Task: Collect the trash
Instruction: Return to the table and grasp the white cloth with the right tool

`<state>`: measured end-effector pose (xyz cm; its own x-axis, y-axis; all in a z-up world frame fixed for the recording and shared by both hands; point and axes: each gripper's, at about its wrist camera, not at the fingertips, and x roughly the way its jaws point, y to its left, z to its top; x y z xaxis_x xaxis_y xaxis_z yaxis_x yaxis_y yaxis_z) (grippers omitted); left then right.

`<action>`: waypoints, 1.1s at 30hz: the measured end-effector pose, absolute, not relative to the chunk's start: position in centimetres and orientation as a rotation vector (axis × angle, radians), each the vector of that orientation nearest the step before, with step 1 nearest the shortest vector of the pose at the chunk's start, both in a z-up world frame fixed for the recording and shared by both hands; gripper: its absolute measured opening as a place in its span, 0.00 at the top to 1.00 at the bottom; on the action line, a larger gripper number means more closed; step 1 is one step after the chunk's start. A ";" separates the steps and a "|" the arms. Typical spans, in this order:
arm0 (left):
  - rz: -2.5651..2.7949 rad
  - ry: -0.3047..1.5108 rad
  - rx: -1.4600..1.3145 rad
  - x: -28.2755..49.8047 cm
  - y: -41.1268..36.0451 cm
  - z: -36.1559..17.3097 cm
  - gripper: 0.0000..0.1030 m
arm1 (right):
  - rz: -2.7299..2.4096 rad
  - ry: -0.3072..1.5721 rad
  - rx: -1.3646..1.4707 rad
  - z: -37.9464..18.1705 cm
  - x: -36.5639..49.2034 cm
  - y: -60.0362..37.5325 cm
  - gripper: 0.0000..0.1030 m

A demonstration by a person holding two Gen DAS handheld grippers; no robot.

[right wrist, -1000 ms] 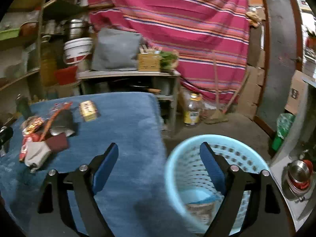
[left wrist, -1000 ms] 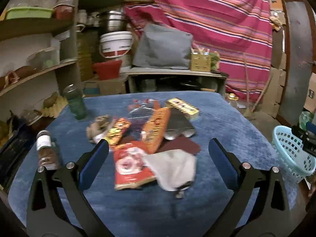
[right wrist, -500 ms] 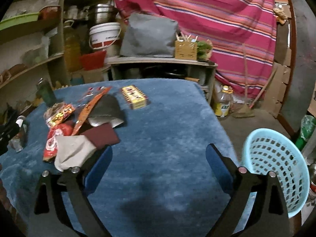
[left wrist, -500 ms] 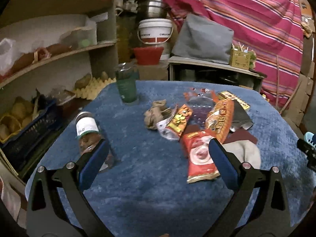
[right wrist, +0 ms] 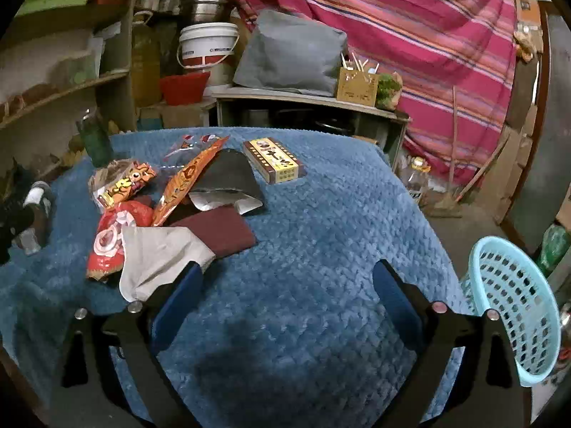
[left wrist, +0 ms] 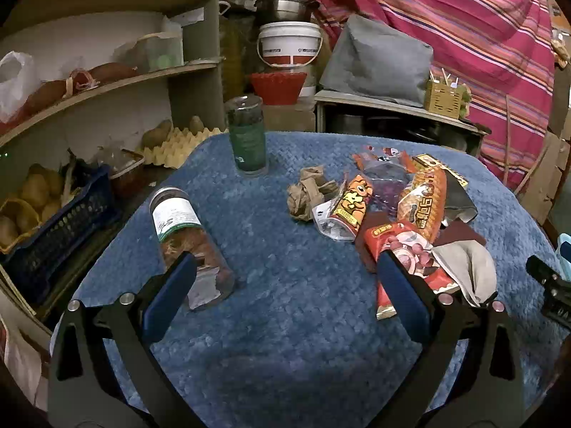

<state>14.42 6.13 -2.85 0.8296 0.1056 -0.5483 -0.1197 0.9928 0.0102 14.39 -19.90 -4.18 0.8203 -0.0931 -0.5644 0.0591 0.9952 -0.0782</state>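
Observation:
A heap of trash lies on the blue-covered table (right wrist: pixel 321 221): a red snack wrapper (left wrist: pixel 403 249), a long orange wrapper (left wrist: pixel 423 199), a small orange packet (left wrist: pixel 351 203), crumpled brown paper (left wrist: pixel 307 192), a grey rag (right wrist: pixel 157 253), a maroon piece (right wrist: pixel 214 228), a black-and-silver pouch (right wrist: pixel 228 182) and a yellow box (right wrist: pixel 274 160). My left gripper (left wrist: pixel 285 285) hovers open over bare cloth, a fallen jar (left wrist: pixel 189 235) by its left finger and the red wrapper by its right. My right gripper (right wrist: pixel 285 292) is wide open and empty, with the grey rag beside its left finger.
A light blue basket (right wrist: pixel 514 306) stands off the table's right edge. A green jar (left wrist: pixel 248 139) stands upright at the table's far left. Shelves with a dark crate (left wrist: pixel 53 235) of potatoes line the left side. A low bench with a grey cushion (right wrist: pixel 289 53) sits behind.
The right gripper has swung left from above the basket to over the table and opened wider. The left gripper has shifted left, so the fallen jar now lies by its left finger.

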 end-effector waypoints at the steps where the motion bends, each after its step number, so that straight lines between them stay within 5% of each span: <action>1: 0.126 0.581 -0.022 14.5 6.2 -2.9 0.05 | -0.077 0.600 -0.063 -4.2 14.4 -19.6 0.07; 23: 0.118 0.663 0.021 16.3 5.8 -4.9 0.05 | 0.016 0.722 -0.042 -7.3 18.7 -14.7 0.10; 27: 0.114 0.685 0.030 17.0 5.9 -5.5 0.05 | 0.094 0.779 -0.035 -8.2 19.8 -14.0 0.34; 29: 0.108 0.696 0.026 17.5 5.7 -5.7 0.05 | 0.158 0.793 -0.004 -8.3 20.1 -14.0 0.56; 33: 0.091 0.705 -0.010 18.4 5.5 -5.9 0.05 | 0.229 0.777 0.018 -8.0 19.7 -14.1 0.76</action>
